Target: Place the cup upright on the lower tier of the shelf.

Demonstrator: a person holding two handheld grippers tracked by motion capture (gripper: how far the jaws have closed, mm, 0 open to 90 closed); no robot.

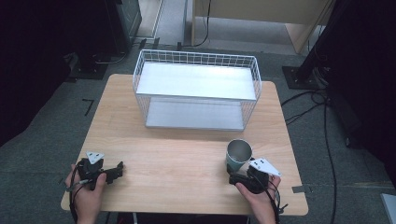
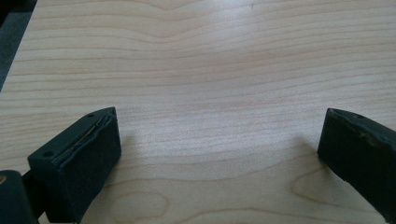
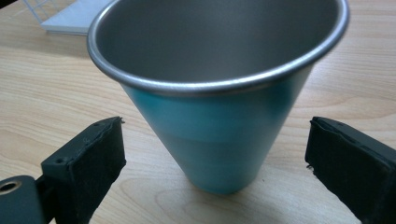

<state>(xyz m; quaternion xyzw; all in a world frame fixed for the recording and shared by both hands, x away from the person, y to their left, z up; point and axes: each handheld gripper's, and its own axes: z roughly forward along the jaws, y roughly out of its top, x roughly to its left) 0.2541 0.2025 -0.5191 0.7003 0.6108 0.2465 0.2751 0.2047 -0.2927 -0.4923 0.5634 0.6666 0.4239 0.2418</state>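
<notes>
Matt wood-grain table (image 1: 187,154), brushed-metal cup (image 3: 219,93) w/ smooth teal outside.

Lab-like room: cables (image 1: 306,100), stands (image 1: 310,65), lone wooden table (image 1: 187,149).

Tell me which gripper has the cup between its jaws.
The right gripper: its open jaws flank the blue cup without touching. The left gripper faces bare table.
</notes>
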